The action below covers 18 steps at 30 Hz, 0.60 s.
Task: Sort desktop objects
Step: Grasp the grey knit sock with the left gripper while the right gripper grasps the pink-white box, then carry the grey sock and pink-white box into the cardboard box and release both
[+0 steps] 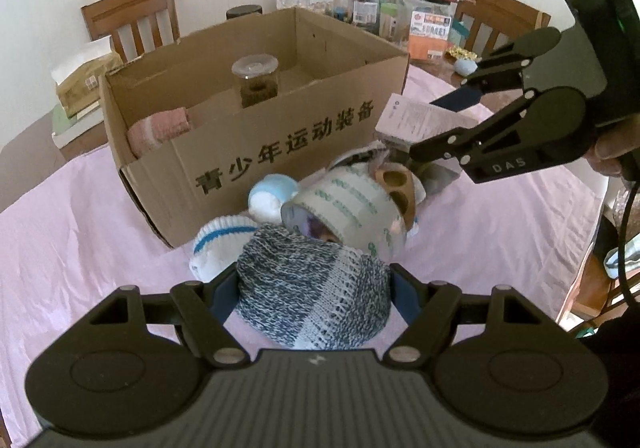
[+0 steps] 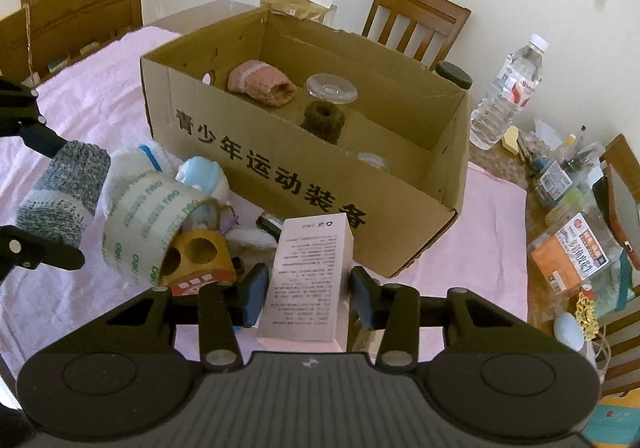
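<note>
My left gripper (image 1: 312,294) is shut on a rolled blue-grey knit sock (image 1: 312,288), which also shows in the right wrist view (image 2: 64,192). My right gripper (image 2: 306,298) straddles a pale pink printed box (image 2: 310,280) with its jaws apart from the box sides; the box also shows in the left wrist view (image 1: 416,116). Between them lie a tape roll (image 1: 352,212), a wooden block with holes (image 2: 196,256), a white-and-blue sock (image 1: 216,244) and a light blue toy (image 2: 202,174). The open cardboard box (image 2: 400,216) holds a pink sock (image 2: 260,86) and a clear jar (image 1: 256,82).
A water bottle (image 2: 506,92), jars, pens and packets (image 2: 568,252) crowd the table's far side. Wooden chairs (image 2: 416,16) stand around the table. A pink cloth (image 1: 80,228) covers the table. Paper bags (image 1: 84,76) lie behind the cardboard box.
</note>
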Each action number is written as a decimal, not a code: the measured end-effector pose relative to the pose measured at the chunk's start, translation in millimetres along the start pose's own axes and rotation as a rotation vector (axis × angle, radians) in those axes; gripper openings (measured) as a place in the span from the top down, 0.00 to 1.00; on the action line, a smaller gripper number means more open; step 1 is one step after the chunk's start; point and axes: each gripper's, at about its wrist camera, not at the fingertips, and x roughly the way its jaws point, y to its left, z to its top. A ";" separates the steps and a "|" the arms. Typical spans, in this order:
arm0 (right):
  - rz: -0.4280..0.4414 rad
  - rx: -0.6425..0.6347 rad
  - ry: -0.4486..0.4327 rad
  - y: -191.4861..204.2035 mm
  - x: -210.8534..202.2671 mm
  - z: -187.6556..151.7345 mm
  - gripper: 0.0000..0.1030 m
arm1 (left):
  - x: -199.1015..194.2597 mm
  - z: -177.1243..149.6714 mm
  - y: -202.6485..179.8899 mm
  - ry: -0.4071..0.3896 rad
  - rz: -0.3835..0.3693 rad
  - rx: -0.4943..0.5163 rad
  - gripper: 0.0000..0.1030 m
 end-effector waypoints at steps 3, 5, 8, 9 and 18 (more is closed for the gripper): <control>0.020 0.023 -0.008 -3.9 -4.9 2.7 0.51 | -4.2 4.4 0.6 -0.010 -0.003 0.011 0.26; 0.036 0.038 -0.013 -6.6 -7.9 4.6 0.51 | -7.5 8.0 1.8 -0.018 -0.007 0.013 0.26; 0.067 0.067 -0.019 -11.8 -11.8 7.5 0.51 | -11.3 13.9 4.8 -0.027 -0.006 0.013 0.26; 0.074 0.075 -0.019 -13.3 -12.9 8.6 0.51 | -12.5 15.5 5.9 -0.031 -0.005 0.014 0.26; 0.075 0.078 -0.060 -23.9 -25.7 23.8 0.51 | -21.4 32.0 11.4 -0.057 0.021 0.036 0.26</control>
